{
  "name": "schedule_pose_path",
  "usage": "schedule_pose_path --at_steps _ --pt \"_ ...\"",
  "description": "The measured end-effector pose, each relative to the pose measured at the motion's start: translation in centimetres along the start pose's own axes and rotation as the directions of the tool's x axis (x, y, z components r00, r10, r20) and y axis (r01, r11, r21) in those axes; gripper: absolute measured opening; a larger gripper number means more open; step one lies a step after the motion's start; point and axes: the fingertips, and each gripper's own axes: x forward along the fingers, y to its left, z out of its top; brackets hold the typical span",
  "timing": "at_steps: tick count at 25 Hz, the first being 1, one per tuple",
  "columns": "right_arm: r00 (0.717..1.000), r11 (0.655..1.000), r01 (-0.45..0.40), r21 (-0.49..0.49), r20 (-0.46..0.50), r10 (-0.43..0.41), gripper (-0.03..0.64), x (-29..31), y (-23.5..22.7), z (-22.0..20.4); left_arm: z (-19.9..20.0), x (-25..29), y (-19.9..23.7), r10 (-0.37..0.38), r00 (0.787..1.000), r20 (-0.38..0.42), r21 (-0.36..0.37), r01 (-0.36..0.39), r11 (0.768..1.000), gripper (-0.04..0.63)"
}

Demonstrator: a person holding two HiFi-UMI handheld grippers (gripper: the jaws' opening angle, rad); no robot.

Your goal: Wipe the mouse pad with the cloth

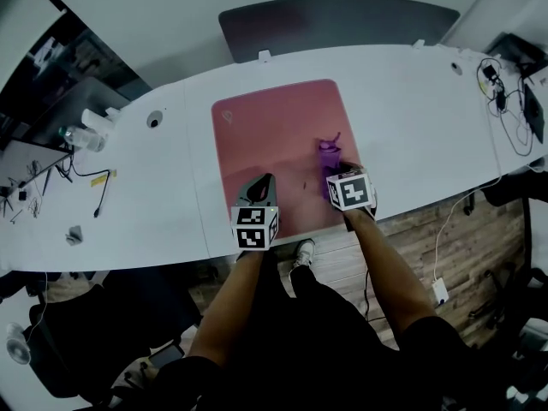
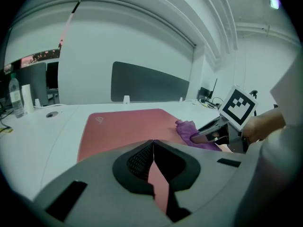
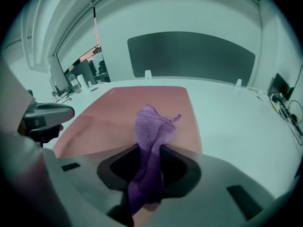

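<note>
A pink mouse pad (image 1: 278, 144) lies in the middle of the white desk (image 1: 411, 110). My right gripper (image 1: 330, 174) is shut on a purple cloth (image 3: 150, 131) that sticks out of the jaws and rests over the pad's right near part (image 3: 128, 108). The cloth (image 1: 330, 157) shows in the head view just beyond the marker cube, and in the left gripper view as a purple bunch (image 2: 191, 129) on the pad (image 2: 123, 126). My left gripper (image 1: 261, 187) sits over the pad's near edge, jaws shut with nothing between them.
A dark divider panel (image 1: 334, 24) stands behind the desk. A water bottle (image 1: 81, 137) and cables (image 1: 94, 182) lie at the left; more cables and a charger (image 1: 505, 101) at the right. The desk's near edge runs just below both grippers.
</note>
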Motion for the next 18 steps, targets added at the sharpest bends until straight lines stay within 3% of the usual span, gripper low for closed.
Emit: schedule_pose_path --at_steps 18 --pt "0.995 0.995 0.105 -0.001 -0.002 -0.105 0.129 -2.1 -6.5 -1.6 -0.3 1.2 -4.1 -0.081 0.996 -0.033 0.049 0.082 0.995 0.023"
